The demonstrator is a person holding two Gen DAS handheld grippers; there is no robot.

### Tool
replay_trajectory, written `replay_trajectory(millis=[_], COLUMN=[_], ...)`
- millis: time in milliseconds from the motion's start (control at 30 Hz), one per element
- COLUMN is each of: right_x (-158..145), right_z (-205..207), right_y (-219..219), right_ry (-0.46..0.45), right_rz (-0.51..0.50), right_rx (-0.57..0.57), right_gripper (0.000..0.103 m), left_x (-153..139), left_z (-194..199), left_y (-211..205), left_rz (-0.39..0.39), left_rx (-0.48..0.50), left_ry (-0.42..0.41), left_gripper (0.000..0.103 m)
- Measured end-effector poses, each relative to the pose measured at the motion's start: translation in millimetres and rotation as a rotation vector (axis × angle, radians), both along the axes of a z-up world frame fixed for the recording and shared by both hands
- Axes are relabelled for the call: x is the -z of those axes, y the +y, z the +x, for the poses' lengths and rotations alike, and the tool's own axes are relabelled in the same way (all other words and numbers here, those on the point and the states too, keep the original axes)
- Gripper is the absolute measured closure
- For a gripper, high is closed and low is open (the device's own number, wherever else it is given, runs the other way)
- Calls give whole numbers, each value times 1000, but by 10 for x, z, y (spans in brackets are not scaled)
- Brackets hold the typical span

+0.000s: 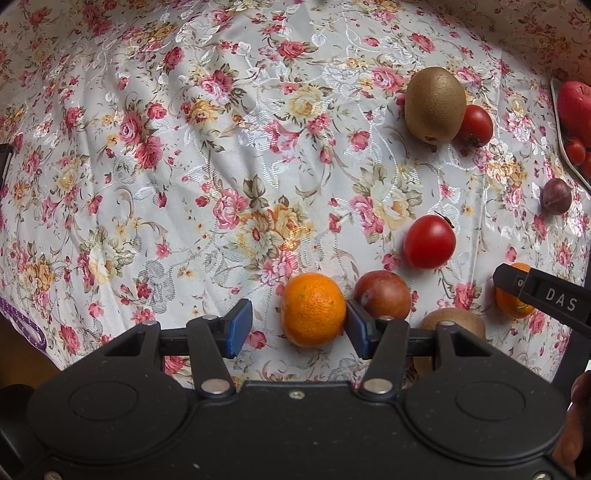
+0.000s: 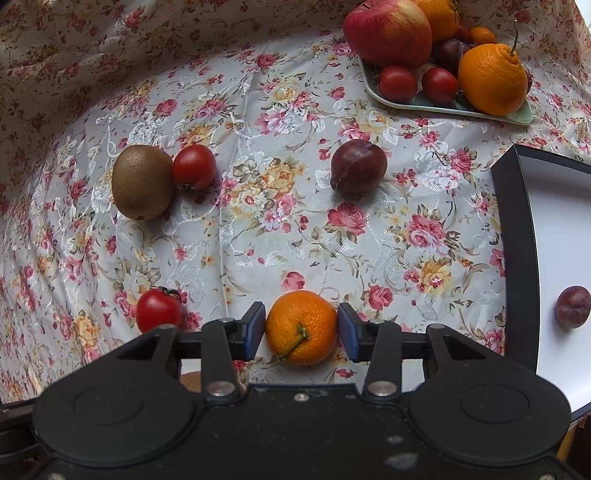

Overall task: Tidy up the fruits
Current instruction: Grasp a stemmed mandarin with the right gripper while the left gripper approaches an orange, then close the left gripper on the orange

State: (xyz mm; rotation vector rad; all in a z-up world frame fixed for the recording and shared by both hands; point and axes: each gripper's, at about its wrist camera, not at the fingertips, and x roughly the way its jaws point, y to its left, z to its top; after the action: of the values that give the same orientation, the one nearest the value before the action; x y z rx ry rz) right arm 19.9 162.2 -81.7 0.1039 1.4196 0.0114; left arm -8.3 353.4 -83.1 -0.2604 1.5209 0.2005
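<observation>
1. A round orange mandarin with a green stalk [image 2: 301,326] is seen between the blue pads of the right gripper [image 2: 301,328]; the jaws are apart, the left pad touching or nearly touching the peel, a narrow gap showing at the right pad.
2. A second round orange mandarin [image 1: 313,310] is framed by the left gripper [image 1: 299,326], whose jaws are spread wide; the right pad lies against the fruit, while the left pad is well apart from it.
3. Just beyond the left gripper's right pad, a reddish-brown plum [image 1: 382,294] is set touching that mandarin.
4. Ahead and to the right of the left gripper, a glossy red tomato [image 1: 429,242] is found, and farther ahead a fuzzy brown kiwi [image 1: 435,105] touching a smaller red tomato [image 1: 476,124].
5. Well ahead of the right gripper, a dark purple plum [image 2: 358,166] is placed on the floral tablecloth [image 2: 258,221].
6. To the right of the right gripper, a black-walled box with a white floor [image 2: 554,229] is seen, one small purple plum [image 2: 573,306] lying in it.
7. Far ahead and to the right, a pale green plate [image 2: 443,107] is loaded with a red apple [image 2: 388,31], tomatoes and oranges.
</observation>
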Motion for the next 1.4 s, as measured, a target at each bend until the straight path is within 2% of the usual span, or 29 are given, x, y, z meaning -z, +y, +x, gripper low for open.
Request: replay_trajectory(millis=[233,600,800,1033,1267,1400], right_x=[37,39,30,25,22,16], right_z=[-5,-45,-73,-101,-101,-112], right_y=[17,55,74,96,104,103], right_ry=[3,-22,-36,-57,-58,-63], right_rz=[-8,-37,-47,-60,-62,-64], right_rx=[7,5,-8,-9,-21,-31], right_gripper=[57,56,56,55,55,57], left_x=[121,132,164,184,187,151], left_z=[6,18,-11,-6,-4,-10], left_y=[15,-71,-60,-36,-54,-62], left_rz=[-3,46,78,58,44,35], left_rx=[-5,24,14,14,15,16], left_ry=[33,1,-12,-19,-23,-29], left_gripper=[43,42,28,24,26,34])
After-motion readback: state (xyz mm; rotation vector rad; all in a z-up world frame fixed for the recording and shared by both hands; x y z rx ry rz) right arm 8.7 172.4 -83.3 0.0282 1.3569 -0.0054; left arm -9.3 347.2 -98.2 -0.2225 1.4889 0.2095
